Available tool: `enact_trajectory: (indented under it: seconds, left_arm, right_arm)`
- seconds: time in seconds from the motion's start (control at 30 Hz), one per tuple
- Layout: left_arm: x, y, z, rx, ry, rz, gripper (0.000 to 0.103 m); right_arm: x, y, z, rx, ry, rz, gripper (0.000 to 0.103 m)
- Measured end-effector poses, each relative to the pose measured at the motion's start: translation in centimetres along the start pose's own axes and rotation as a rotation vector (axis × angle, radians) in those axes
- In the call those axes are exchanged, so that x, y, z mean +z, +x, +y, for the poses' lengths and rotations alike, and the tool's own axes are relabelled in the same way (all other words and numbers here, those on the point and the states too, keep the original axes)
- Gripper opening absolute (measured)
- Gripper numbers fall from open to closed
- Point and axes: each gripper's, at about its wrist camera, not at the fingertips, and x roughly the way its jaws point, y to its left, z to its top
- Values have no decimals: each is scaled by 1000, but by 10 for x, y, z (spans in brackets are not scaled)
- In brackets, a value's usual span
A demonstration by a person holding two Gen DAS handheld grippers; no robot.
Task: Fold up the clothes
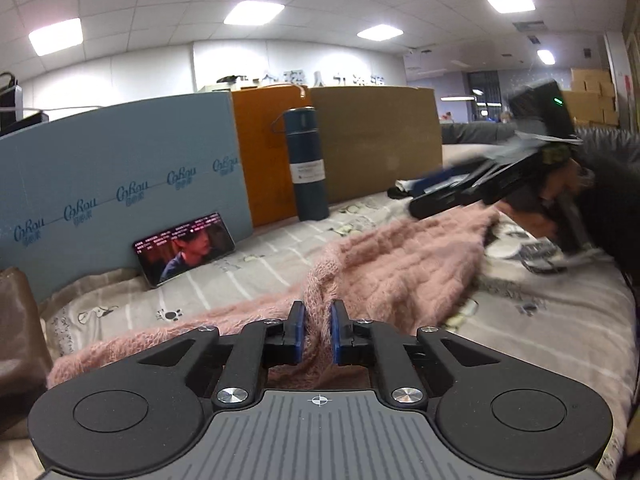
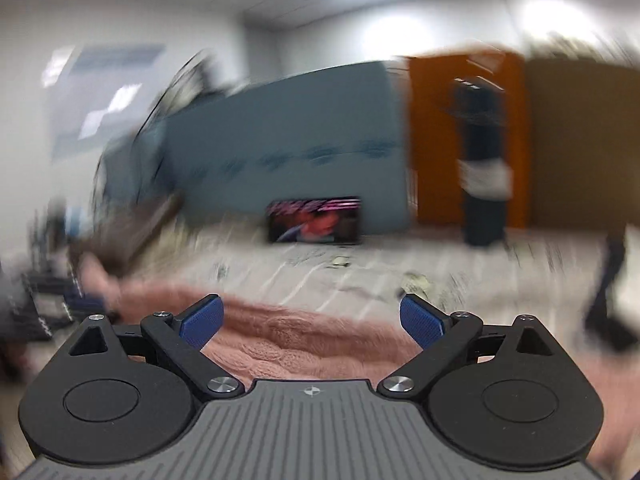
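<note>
A fuzzy pink knit sweater (image 1: 384, 264) lies spread on a striped bedsheet (image 1: 256, 268). My left gripper (image 1: 318, 330) is shut on a bunched fold of the sweater, the fabric pinched between its blue pads. My right gripper (image 2: 312, 320) is open and empty, its blue pads wide apart just above the sweater (image 2: 304, 340); this view is motion-blurred. In the left wrist view the right gripper (image 1: 460, 196) shows blurred at the sweater's far right end, held by a hand.
A phone (image 1: 184, 246) playing video leans on a blue foam board (image 1: 120, 184). A dark blue flask (image 1: 306, 164) stands before an orange board (image 1: 268, 152) and cardboard (image 1: 376, 140). A brown object (image 1: 16, 344) sits at the left edge.
</note>
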Motion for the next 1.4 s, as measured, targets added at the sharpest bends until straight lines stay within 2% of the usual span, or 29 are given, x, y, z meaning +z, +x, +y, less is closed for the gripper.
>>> enact_trajectory:
  seconds: [0.03, 0.1, 0.2, 0.3, 0.33, 0.37, 0.4, 0.47, 0.53, 0.73, 0.9, 1.0, 1.07, 1.17, 1.23, 1.27, 1.33, 1.37, 1.4]
  left_arm:
    - [-1, -2, -4, 0, 11, -1, 12]
    - [-1, -6, -10, -1, 31, -2, 12]
    - [-1, -10, -14, -6, 34, -3, 12]
    - [-3, -12, -18, -11, 34, 3, 12]
    - [-3, -13, -19, -11, 34, 3, 12]
    - [-3, -15, -20, -9, 32, 0, 12]
    - [-3, -15, -20, -8, 30, -1, 12]
    - [-3, -17, -21, -6, 27, -4, 12]
    - [-3, -20, -22, -5, 26, -11, 12]
    - [-4, -39, -27, -62, 47, -55, 12]
    - [-16, -49, -32, -113, 58, -5, 12]
    - [-26, -50, -39, -149, 102, 65, 13]
    - [-33, -50, -41, -158, 110, 101, 18]
    - [-39, -52, -41, -157, 86, 122, 19]
    - [-40, -59, -39, -171, 72, 106, 24]
    - [-39, -63, -38, -188, 58, 91, 26]
    - [-34, -72, -33, -228, 14, 38, 38]
    - [-31, -77, -30, -248, -13, 0, 41]
    - [-27, -82, -26, -267, -40, -39, 48]
  right_arm:
    - [4, 5, 9, 18, -101, 17, 96]
    - [12, 16, 21, 110, -275, 50, 95]
    - [28, 35, 27, 276, -356, 122, 94]
    - [38, 49, 33, 392, -378, 178, 90]
    - [39, 53, 35, 428, -371, 203, 84]
    - [40, 57, 36, 461, -360, 228, 62]
    - [40, 61, 36, 481, -338, 256, 31]
    - [36, 62, 36, 503, -300, 296, 12]
    - [29, 50, 38, 485, -291, 290, 7]
    - [13, -27, 47, 430, -283, 174, 6]
    - [-16, -82, 72, 448, -252, 99, 5]
    - [-37, -91, 82, 461, -200, 120, 5]
    - [-50, -89, 86, 463, -158, 144, 5]
    - [-61, -87, 89, 467, -112, 161, 5]
    - [-64, -87, 88, 452, -85, 153, 6]
    - [-64, -89, 85, 450, -63, 139, 8]
    - [-64, -98, 77, 442, -28, 96, 15]
    - [-63, -102, 73, 428, -13, 71, 22]
    - [-62, -107, 68, 408, 5, 45, 35]
